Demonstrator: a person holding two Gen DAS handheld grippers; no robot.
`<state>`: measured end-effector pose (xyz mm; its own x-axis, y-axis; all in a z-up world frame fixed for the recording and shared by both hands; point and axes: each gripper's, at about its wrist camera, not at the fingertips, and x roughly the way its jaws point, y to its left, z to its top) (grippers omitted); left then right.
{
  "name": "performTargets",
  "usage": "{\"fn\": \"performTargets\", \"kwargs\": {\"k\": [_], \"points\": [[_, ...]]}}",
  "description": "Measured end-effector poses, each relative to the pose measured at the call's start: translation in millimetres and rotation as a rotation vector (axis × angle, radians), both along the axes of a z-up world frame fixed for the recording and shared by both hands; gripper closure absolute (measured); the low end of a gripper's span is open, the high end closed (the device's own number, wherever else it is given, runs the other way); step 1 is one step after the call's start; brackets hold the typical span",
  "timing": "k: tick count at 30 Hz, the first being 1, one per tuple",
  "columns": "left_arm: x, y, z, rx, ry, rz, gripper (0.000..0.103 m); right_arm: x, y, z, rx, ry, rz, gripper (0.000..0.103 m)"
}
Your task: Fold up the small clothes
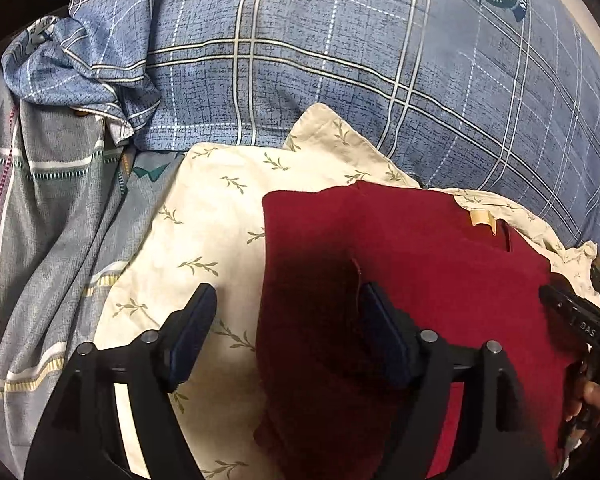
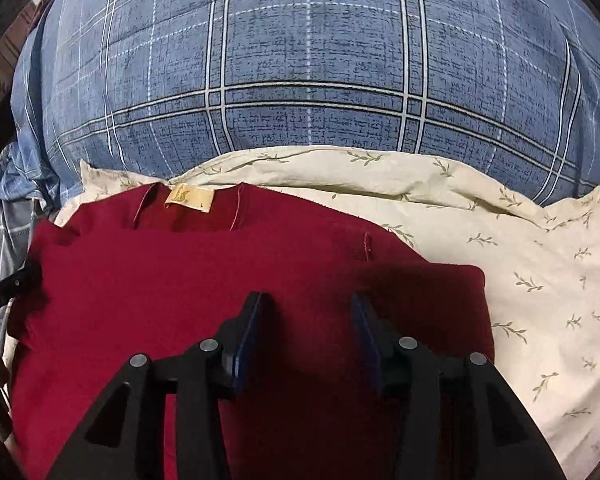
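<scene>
Here is the dark red knit garment (image 2: pixel 228 280), lying flat on a cream cloth printed with small green sprigs (image 2: pixel 540 272), which is spread against a big blue plaid cushion (image 2: pixel 308 80). The neckline faces the cushion, and a small yellow label (image 2: pixel 189 199) shows inside the collar.

From the right wrist view, the side parts look turned in over the body: a hemmed edge lies across the upper right of the garment and the outline reads as a tidy block. So, as I judge it, the sleeve folds are done and the garment is part-folded.

The right gripper (image 2: pixel 306 300) hangs over the middle of the red fabric, jaws partly apart, nothing between them, the pads clear of the cloth. The left gripper (image 1: pixel 288 292) stands with its jaws wide apart at the garment's left edge: one finger over the cream cloth, the other over the red knit beside a raised fold edge. It grips nothing that I can see.

What seems left: bringing the bottom up toward the collar to halve the block, then setting it aside. A rumpled grey striped fabric (image 1: pixel 40 200) sits off to the left; whether that is another piece to fold, I cannot tell.
</scene>
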<state>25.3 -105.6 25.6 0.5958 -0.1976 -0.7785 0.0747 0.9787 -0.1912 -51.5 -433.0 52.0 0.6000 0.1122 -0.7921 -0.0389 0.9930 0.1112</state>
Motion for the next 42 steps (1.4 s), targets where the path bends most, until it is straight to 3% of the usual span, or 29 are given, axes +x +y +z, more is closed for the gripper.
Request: {"fn": "performTargets", "kwargs": {"k": [5,11,16,21,30,34,42], "points": [[-4.0,-1.9,1.9,0.017,-0.011,0.005,0.027,-33.2,-13.1,19.9,0.065,-0.009,0.002,0.053],[-8.1,-3.9,3.7,0.031,-0.019,0.012,0.027,-80.2,-25.3,18.6,0.041,0.002,-0.008,0.048],[-12.1,-7.1,6.0,0.056,-0.036,0.013,0.027,-85.6,-28.2,-0.6,0.018,0.021,-0.020,0.048],[-27.7,-5.7,11.9,0.043,-0.026,0.001,0.027,-98.4,-27.2,16.0,0.051,0.005,-0.034,0.048],[-74.3,-7.4,39.4,0.091,-0.072,-0.030,0.027,-104.6,-25.1,16.0,0.054,0.040,-0.022,0.045],[-93.7,-3.2,42.3,0.092,-0.082,-0.025,0.027,-119.5,-27.8,27.6,0.112,0.016,-0.017,0.040],[-107.0,4.8,35.1,0.037,-0.055,-0.018,0.027,-142.6,-31.0,30.5,0.154,0.002,-0.026,0.039]]}}
